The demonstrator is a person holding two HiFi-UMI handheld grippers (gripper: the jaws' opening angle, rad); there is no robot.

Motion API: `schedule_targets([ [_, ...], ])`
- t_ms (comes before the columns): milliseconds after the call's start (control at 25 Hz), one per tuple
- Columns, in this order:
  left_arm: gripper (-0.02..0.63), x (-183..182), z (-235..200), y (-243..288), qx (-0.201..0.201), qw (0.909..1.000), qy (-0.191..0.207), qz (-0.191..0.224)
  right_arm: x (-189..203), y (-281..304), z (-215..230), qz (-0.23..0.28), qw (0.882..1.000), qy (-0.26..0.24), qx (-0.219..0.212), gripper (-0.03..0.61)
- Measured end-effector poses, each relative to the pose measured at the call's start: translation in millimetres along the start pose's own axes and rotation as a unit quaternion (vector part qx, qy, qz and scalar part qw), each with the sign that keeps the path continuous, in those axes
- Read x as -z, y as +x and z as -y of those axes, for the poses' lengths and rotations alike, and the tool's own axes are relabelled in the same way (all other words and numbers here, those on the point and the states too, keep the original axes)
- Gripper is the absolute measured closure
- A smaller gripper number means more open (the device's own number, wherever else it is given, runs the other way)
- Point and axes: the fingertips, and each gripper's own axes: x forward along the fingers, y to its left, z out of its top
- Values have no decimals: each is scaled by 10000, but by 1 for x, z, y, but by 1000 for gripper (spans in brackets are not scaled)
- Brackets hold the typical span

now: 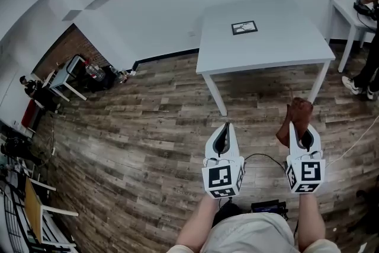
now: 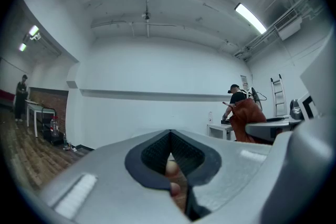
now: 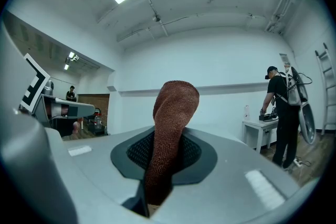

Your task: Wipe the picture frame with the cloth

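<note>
A small dark picture frame (image 1: 244, 27) lies flat on the white table (image 1: 278, 53) ahead of me, well beyond both grippers. My right gripper (image 1: 304, 138) is shut on a brown knitted cloth (image 1: 294, 119), which sticks up out of the jaws (image 3: 170, 128). My left gripper (image 1: 223, 138) is held beside it at the same height, its jaws closed together with nothing between them (image 2: 170, 157). Both grippers hover over the wooden floor, short of the table's near edge.
A person (image 1: 366, 38) stands at a second white table (image 1: 349, 18) at the far right. Chairs, a small table and clutter (image 1: 71, 77) sit along the brick wall at left. A cable (image 1: 260, 158) runs over the floor near my feet.
</note>
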Motion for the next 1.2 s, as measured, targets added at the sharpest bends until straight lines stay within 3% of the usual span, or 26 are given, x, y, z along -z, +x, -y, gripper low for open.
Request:
schedule_targets([
  [480, 612, 15, -18, 74, -68, 9998, -180, -102, 15, 73, 22, -166, 9999, -9, -12, 489],
  [1200, 612, 4, -125, 275, 298, 9989, -372, -17, 1, 281, 19, -360, 9987, -84, 340, 489],
])
